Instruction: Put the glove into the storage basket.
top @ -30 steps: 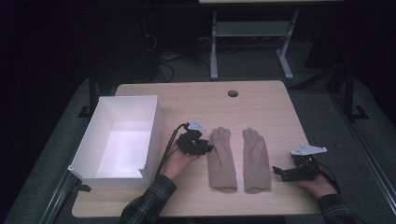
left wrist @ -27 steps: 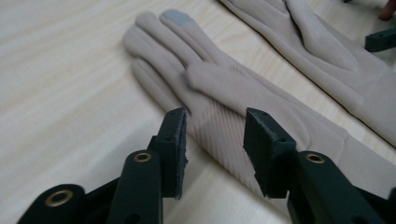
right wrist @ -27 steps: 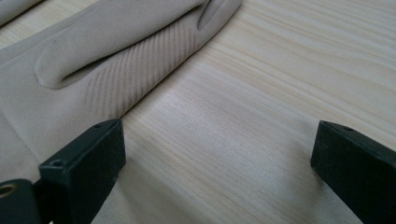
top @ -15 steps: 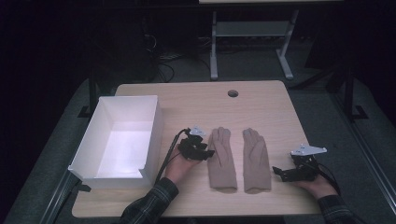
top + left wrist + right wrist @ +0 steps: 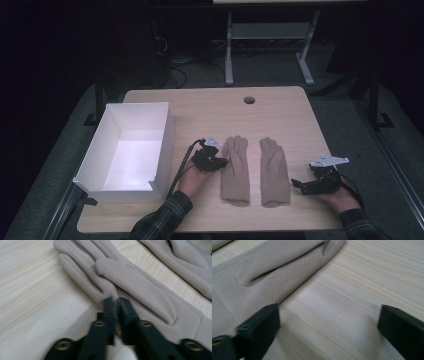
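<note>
Two beige gloves lie flat side by side on the wooden table, fingers pointing away from me. My left gripper (image 5: 219, 163) is at the left edge of the left glove (image 5: 235, 169). In the left gripper view its jaws (image 5: 116, 301) are pinched together on the side of that glove (image 5: 140, 282), just below the little finger. The right glove (image 5: 274, 170) lies untouched. Just to its right, low over the table, my right gripper (image 5: 297, 184) is open. In the right gripper view, bare wood lies between the wide-apart jaws (image 5: 329, 312), and the glove (image 5: 262, 270) is by the left jaw.
A white open box (image 5: 166, 145) stands at the table's left, close beside my left hand. The table (image 5: 225, 112) has a round cable hole (image 5: 249, 100) near its far edge. A metal stand (image 5: 270, 35) is on the dark floor beyond.
My left gripper has shifted slightly toward me and against the left glove's edge. The right gripper and both gloves have stayed in place.
</note>
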`<control>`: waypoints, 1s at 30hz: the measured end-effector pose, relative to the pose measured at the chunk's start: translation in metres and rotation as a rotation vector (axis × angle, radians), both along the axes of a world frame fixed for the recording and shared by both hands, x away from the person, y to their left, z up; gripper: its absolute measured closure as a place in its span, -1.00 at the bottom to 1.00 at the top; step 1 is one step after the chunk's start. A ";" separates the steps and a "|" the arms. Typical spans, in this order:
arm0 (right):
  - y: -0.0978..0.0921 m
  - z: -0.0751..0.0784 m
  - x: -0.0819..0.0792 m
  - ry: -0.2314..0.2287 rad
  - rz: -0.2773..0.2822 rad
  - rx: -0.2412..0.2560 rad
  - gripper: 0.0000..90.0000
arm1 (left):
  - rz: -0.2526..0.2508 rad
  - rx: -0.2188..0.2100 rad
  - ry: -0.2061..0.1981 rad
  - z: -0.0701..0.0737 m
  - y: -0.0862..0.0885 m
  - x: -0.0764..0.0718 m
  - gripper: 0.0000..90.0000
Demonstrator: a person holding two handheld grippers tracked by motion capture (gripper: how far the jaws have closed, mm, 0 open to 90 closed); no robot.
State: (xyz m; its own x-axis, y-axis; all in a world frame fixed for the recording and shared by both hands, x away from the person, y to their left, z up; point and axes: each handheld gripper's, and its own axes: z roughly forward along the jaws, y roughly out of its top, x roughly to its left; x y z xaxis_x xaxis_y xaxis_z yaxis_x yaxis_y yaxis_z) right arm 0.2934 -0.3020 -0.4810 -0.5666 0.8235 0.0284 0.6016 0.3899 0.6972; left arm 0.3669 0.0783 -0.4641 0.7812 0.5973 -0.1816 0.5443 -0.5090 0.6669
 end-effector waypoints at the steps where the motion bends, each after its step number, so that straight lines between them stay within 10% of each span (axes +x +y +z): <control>1: 0.000 0.002 -0.001 0.000 0.012 0.003 -0.61 | 0.001 -0.003 0.002 0.000 0.000 0.001 0.92; 13: 0.006 0.020 0.002 0.000 0.076 0.047 0.99 | -0.006 -0.082 0.038 0.010 -0.001 0.008 0.95; 30: 0.031 0.012 0.023 0.033 0.121 0.046 0.99 | -0.029 -0.142 0.065 0.017 -0.002 0.011 0.94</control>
